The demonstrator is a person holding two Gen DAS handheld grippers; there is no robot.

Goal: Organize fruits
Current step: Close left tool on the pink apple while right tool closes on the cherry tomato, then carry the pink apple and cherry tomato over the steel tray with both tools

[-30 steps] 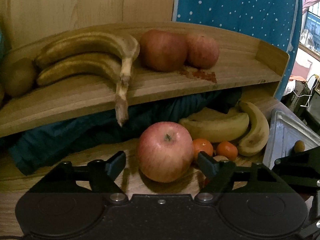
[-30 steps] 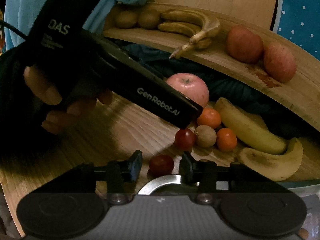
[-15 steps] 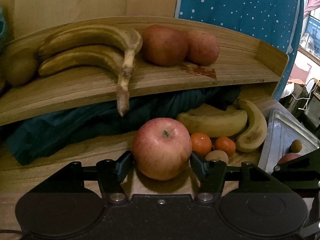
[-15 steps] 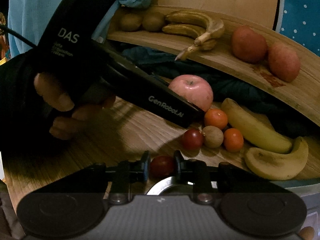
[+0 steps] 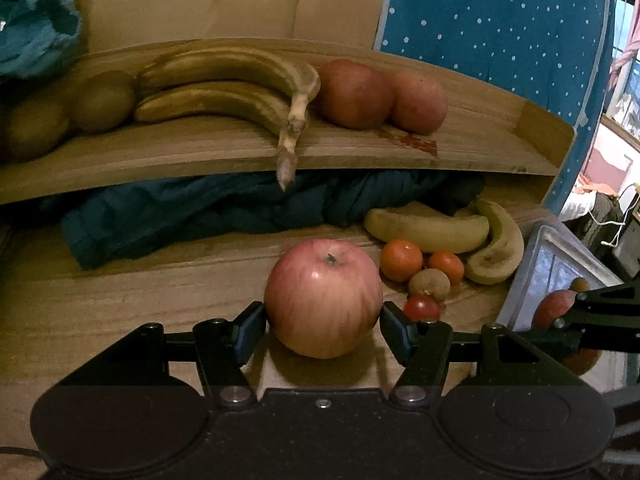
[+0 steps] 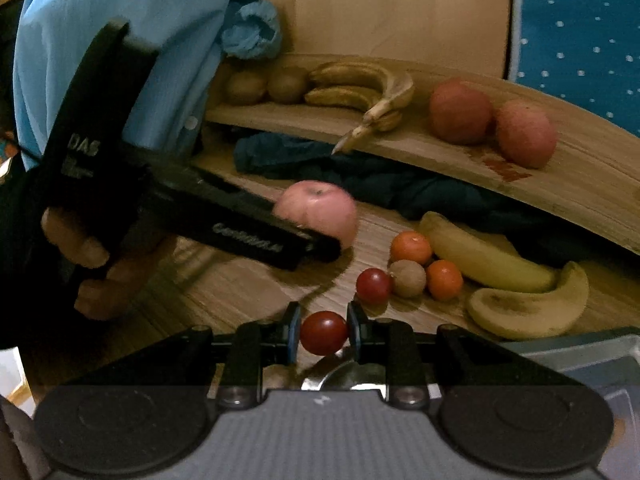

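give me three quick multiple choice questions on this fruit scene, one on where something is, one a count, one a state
1. Where do the two dark apples lie?
A on the upper shelf
B in the metal tray
C under the shelf

2. How many small oranges sit by the lower bananas?
A one
B two
C four

3. What is the right tool doing?
A open over nothing
B shut on a banana
C shut on a cherry tomato

Key: 1 A, both rest on the shelf beside its bananas; 2 B, two show; 3 C, its pads press the tomato's sides.
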